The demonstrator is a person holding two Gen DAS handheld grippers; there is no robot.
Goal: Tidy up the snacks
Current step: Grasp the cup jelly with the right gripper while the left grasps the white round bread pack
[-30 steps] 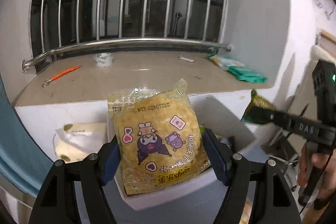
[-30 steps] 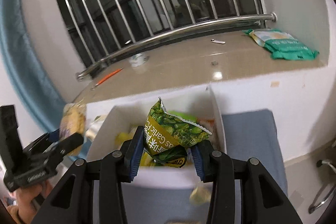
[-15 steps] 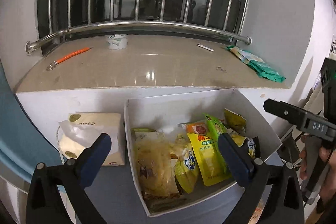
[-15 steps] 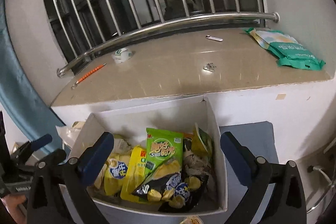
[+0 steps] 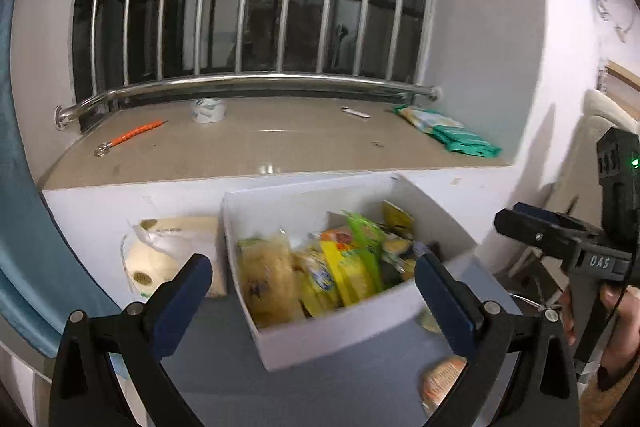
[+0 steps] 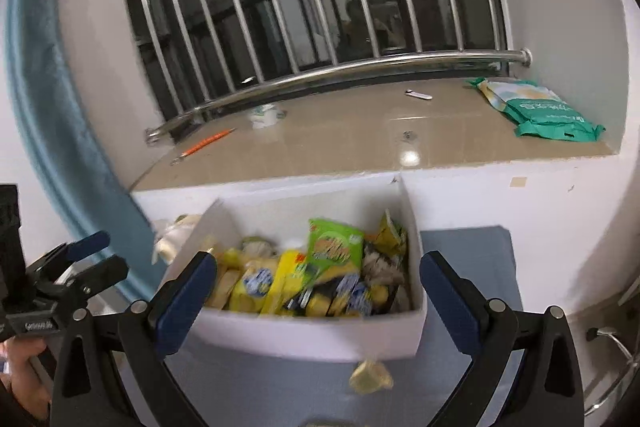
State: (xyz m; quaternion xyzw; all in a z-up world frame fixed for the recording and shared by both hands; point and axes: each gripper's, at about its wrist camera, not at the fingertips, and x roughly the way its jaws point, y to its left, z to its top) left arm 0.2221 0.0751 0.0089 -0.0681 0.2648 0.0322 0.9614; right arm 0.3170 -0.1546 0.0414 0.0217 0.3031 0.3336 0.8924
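White card forms the open box (image 6: 304, 341) that holds the snacks (image 6: 316, 279), a jumble of yellow, green and dark packets heaped inside it. The box sits on a grey mat (image 6: 468, 255), its back wall close against the white front of the window ledge (image 6: 360, 143). Off the box's left side lies a cream pack of tissues (image 5: 160, 259). In front of the box, near the mat's front edge, a small pale packet (image 6: 370, 377) lies loose, and the left wrist view shows an orange-printed packet (image 5: 442, 377) at the mat's front right corner.

The left gripper (image 5: 310, 277) has just been opening; its blue-padded fingers (image 5: 182, 301) stand wide with nothing between them, the box's front corner showing past the gap. The right gripper (image 6: 316, 289) has just been opening too and is spread as wide, empty, with the box's front wall beyond it. A hand (image 5: 618, 323) grips its handle at the right edge of the left view.

On the beige ledge, a green pack (image 6: 540, 111) lies at the right end, an orange beaded strand (image 5: 130, 137) near the left end, and a small white roll (image 5: 207, 110) against the steel rail (image 5: 256, 81).
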